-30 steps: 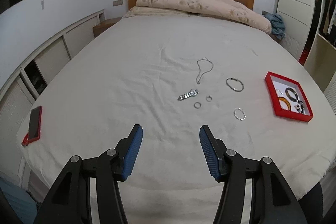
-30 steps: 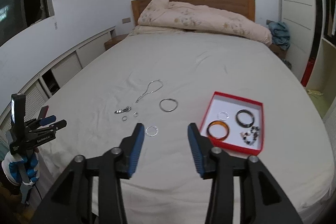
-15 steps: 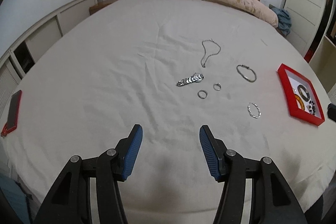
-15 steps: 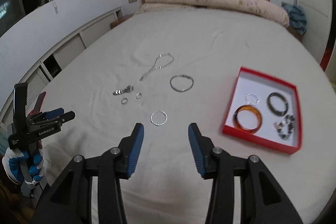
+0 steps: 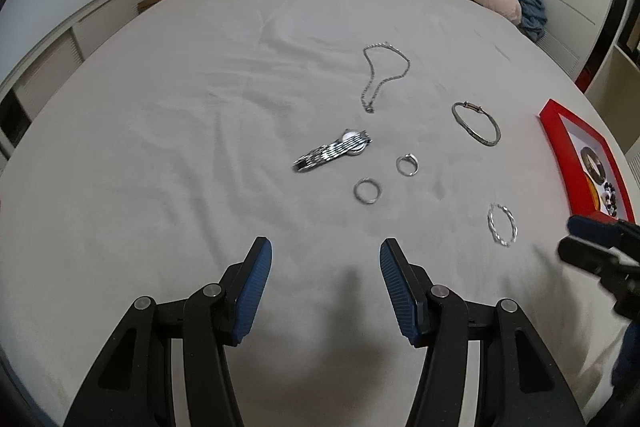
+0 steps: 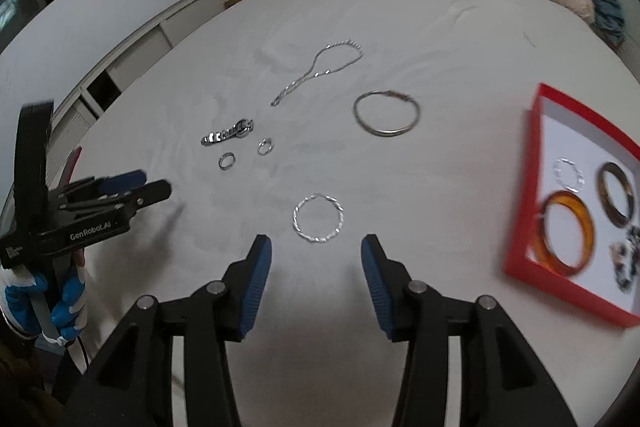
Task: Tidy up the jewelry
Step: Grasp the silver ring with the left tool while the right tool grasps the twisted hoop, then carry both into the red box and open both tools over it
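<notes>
Twisted bracelet on bed just ahead of my right claw. Tray to its right, bangles inside. Rings, watch ahead-left; plain bangle, necklace farther ahead. My left claw far left.

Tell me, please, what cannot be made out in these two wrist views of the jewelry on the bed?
- Red tray, left wrist view: the right gripper and the picture's edge cover its near end.
- Beaded piece, right wrist view: motion blur hides its make.
- Two small rings, right wrist view: too small to show any setting.
</notes>
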`<state>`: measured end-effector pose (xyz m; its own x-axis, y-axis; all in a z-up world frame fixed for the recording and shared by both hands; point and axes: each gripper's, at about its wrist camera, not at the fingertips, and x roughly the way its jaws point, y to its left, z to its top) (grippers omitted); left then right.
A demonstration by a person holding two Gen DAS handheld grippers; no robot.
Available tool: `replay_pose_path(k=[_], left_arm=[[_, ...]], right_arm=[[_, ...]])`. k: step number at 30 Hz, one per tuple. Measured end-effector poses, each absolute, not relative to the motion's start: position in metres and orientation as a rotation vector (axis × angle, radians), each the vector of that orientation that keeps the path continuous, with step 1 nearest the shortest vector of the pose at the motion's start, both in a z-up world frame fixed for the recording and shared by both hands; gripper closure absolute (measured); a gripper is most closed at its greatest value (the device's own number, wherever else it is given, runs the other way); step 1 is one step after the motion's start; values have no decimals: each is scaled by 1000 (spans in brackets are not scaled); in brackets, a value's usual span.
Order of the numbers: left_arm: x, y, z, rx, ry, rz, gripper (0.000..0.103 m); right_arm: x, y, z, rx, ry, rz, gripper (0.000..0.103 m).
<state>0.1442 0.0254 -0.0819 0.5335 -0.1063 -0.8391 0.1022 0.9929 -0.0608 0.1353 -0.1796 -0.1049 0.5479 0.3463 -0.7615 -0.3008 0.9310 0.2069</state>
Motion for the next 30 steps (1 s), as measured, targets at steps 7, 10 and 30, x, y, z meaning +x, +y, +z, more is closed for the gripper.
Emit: replay_pose_path(k=[7,10,30], left_arm=[[172,10,-96,9,1009,-143,47],[181,6,-102,20,1017,-141,47],[187,-12,-112,63,1011,-166,83]], right_arm=[[162,-167,-129,28,945,415,54],[170,-162,-138,15,959,423,54],[176,-153,-151,-57,956,412,65]])
